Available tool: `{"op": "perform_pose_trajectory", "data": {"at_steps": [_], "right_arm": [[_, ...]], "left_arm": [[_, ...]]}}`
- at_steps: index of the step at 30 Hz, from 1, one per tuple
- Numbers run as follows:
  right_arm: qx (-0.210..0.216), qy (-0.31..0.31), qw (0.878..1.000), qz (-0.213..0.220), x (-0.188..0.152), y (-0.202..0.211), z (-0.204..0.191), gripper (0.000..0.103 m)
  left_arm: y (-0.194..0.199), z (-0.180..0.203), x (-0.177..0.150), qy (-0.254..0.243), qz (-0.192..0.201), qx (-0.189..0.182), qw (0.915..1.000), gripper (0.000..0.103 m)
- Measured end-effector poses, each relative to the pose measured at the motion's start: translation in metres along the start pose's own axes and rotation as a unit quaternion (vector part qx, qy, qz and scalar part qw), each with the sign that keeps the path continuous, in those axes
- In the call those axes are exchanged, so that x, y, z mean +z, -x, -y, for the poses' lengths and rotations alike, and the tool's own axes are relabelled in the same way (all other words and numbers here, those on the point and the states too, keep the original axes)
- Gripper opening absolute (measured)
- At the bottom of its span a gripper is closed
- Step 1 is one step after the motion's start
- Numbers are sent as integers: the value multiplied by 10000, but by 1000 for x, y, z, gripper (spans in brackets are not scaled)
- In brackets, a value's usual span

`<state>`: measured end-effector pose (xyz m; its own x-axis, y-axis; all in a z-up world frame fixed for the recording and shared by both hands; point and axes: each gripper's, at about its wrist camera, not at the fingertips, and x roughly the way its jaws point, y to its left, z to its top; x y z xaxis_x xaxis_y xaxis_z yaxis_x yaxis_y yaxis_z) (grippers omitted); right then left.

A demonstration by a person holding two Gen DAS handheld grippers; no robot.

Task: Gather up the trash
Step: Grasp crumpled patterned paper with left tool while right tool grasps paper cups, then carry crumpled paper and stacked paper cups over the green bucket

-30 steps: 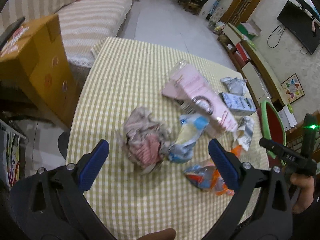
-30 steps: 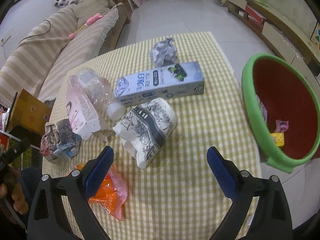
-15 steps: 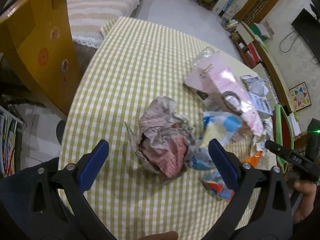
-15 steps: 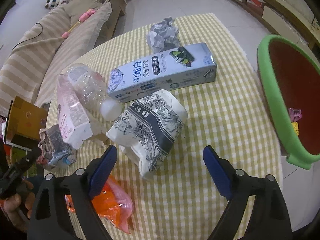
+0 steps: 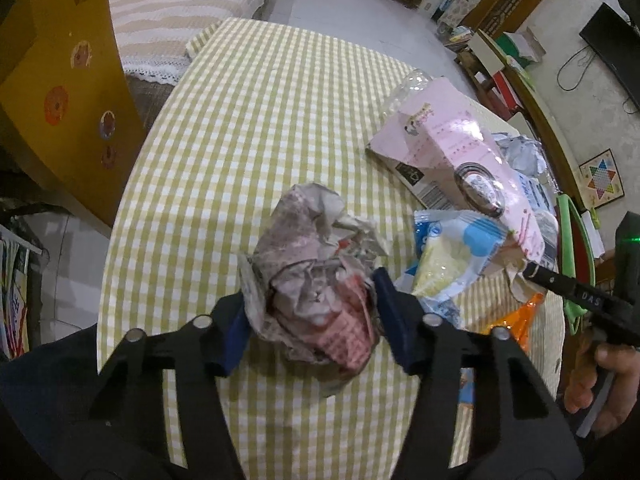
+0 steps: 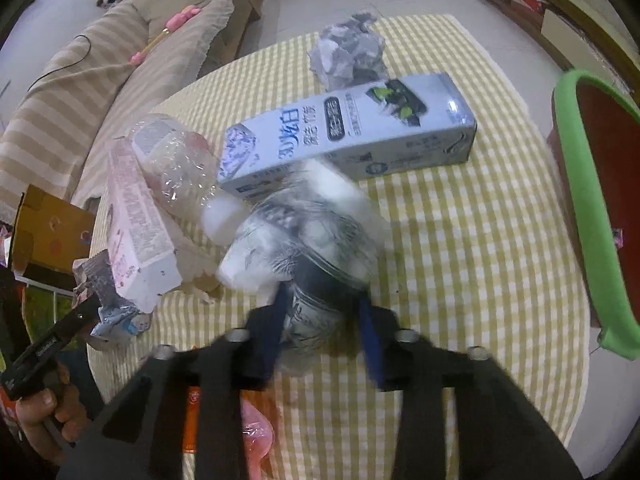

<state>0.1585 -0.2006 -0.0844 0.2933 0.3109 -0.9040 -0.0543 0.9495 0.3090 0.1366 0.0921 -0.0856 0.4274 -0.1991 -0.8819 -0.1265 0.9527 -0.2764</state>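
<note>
My left gripper [image 5: 312, 320] is shut on a crumpled pink-and-grey paper wad [image 5: 316, 276] on the checked tablecloth [image 5: 248, 120]. My right gripper [image 6: 324, 324] is shut on a crushed white paper cup with black flower print [image 6: 304, 248]; the cup is blurred. Behind the cup lie a blue-grey milk carton [image 6: 352, 128], a crumpled grey paper ball [image 6: 348, 52], a clear plastic bottle [image 6: 176, 164] and a pink carton [image 6: 136, 216]. The green-rimmed red bin [image 6: 592, 208] stands at the table's right edge.
A blue-and-yellow snack wrapper [image 5: 452, 252] and an orange wrapper [image 5: 516, 320] lie right of the paper wad. A cardboard box [image 5: 60, 80] stands left of the table. A striped sofa [image 6: 80, 72] lies beyond. The other hand and gripper show at each view's edge.
Both grippers went from wide open to closed. The left moved forward and closed on the paper wad. The right moved forward and closed on the printed cup.
</note>
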Motion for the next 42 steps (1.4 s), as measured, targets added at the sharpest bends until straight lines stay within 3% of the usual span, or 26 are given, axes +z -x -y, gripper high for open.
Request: {"op": "perform_pose_trajectory", "data": {"at_steps": [6,20,31,42], "right_arm": [[-63,31,9999,130,-5,20,4,24],[-48,446,9961,757,-14,79,-11,24],[-95,181,9930,1161,-8,119,16,24],[-407,-331,9875,1485,-7,159,80,24]], "left_arm": [[10,0,-2,14,138,29,9999,45],[70,21,3,-225,738,6,9970,44],[89,93,20,-833,873,-434,9917,44],[77,180,31,-1469,750,-981,9814,44]]}}
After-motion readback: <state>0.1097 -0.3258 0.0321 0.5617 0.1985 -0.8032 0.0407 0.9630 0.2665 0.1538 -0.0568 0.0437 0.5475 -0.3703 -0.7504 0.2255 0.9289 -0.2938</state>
